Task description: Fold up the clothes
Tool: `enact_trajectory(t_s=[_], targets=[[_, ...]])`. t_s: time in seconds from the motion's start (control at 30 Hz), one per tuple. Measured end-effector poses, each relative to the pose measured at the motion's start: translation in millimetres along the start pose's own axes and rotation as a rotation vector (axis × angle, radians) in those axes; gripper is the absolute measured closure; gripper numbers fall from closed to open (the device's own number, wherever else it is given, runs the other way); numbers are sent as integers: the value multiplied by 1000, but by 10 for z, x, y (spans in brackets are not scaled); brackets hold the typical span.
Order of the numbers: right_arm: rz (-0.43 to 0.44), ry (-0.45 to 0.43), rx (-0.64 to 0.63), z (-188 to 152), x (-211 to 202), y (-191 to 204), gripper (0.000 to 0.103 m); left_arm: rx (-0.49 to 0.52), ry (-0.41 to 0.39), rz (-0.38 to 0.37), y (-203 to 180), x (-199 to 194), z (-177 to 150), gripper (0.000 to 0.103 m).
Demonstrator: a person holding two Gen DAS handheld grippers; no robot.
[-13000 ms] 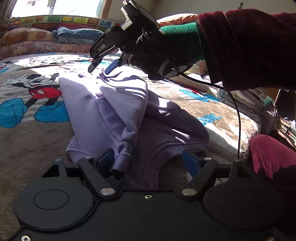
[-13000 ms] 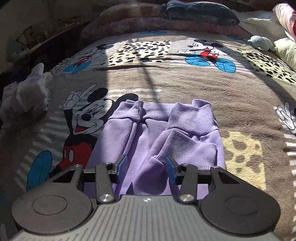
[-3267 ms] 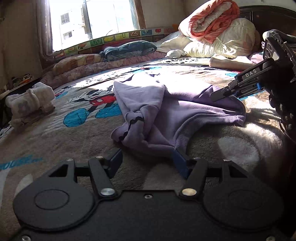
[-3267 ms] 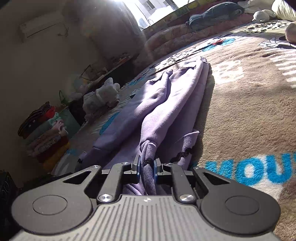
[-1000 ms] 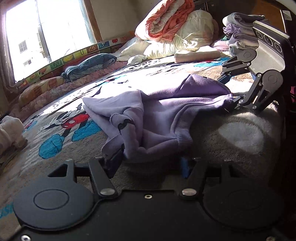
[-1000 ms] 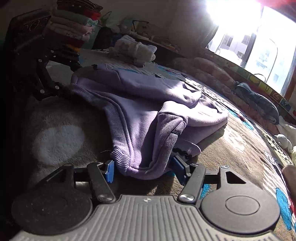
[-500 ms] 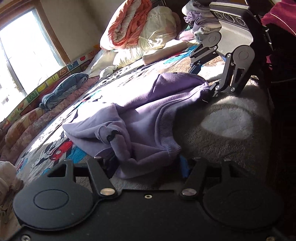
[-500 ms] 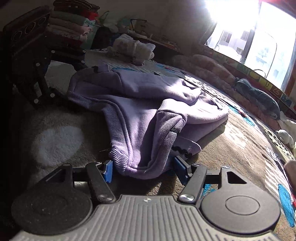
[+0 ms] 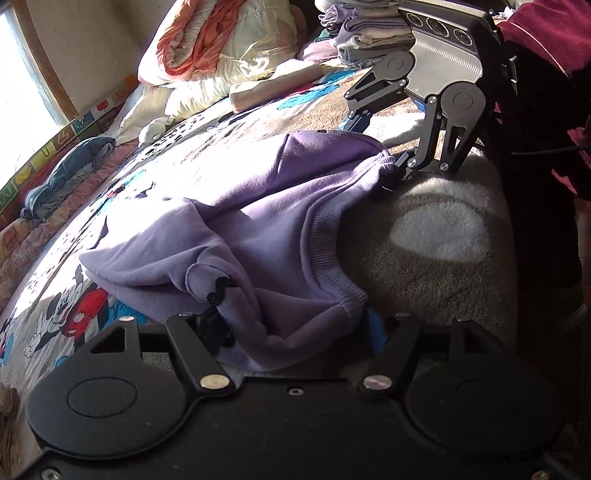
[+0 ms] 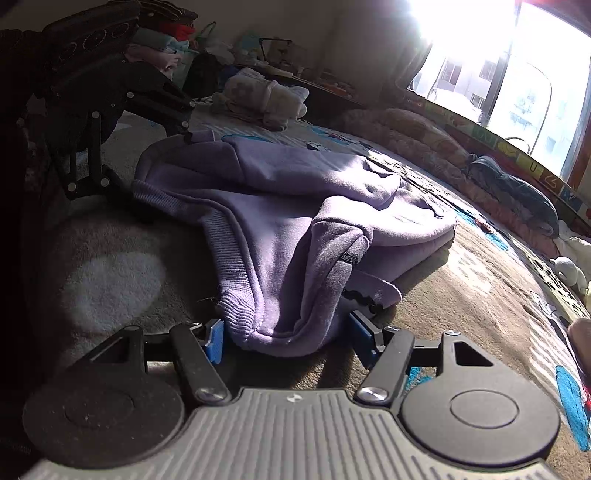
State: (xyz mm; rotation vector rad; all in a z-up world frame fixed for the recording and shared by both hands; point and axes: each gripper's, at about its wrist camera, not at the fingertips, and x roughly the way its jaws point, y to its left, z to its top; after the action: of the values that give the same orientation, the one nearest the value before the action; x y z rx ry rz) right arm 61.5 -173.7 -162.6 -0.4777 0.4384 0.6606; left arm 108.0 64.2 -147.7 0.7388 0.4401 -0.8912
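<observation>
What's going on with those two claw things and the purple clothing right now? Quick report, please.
Both tongs open, left and right, each straddling an end of the ribbed hem. Purple garment half folded, bunched on the cartoon blanket. Nothing in the way.

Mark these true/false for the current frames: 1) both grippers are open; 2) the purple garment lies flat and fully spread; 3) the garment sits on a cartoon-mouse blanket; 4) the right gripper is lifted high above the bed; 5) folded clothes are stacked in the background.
1) True. The left gripper and right gripper each have jaws apart, straddling an end of the purple garment.
2) False. It is bunched and partly folded over itself.
3) True. It lies on the cartoon-mouse blanket.
4) False. It sits low, at the garment's ribbed hem.
5) True. A stack of folded clothes stands behind.
</observation>
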Motion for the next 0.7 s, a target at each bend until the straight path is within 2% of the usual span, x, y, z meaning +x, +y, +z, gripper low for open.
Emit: enact_trajectory(t_s=[0.07, 0.23, 0.43, 0.6, 0.7], targets=[[-5, -2, -5, 0, -2, 10, 38, -18, -4, 24, -3, -63, -2, 33], [-24, -8, -16, -3, -15, 44, 37, 7, 13, 103, -164, -172, -48, 33], [-34, -7, -8, -5, -16, 39, 34, -56, 37, 151, -195, -256, -120, 33], [-35, -5, -5, -4, -13, 40, 34, -126, 28, 98, -38, -27, -40, 27], [-32, -1, 5, -4, -6, 22, 33, -67, 10, 43, -90, 115, 81, 28]])
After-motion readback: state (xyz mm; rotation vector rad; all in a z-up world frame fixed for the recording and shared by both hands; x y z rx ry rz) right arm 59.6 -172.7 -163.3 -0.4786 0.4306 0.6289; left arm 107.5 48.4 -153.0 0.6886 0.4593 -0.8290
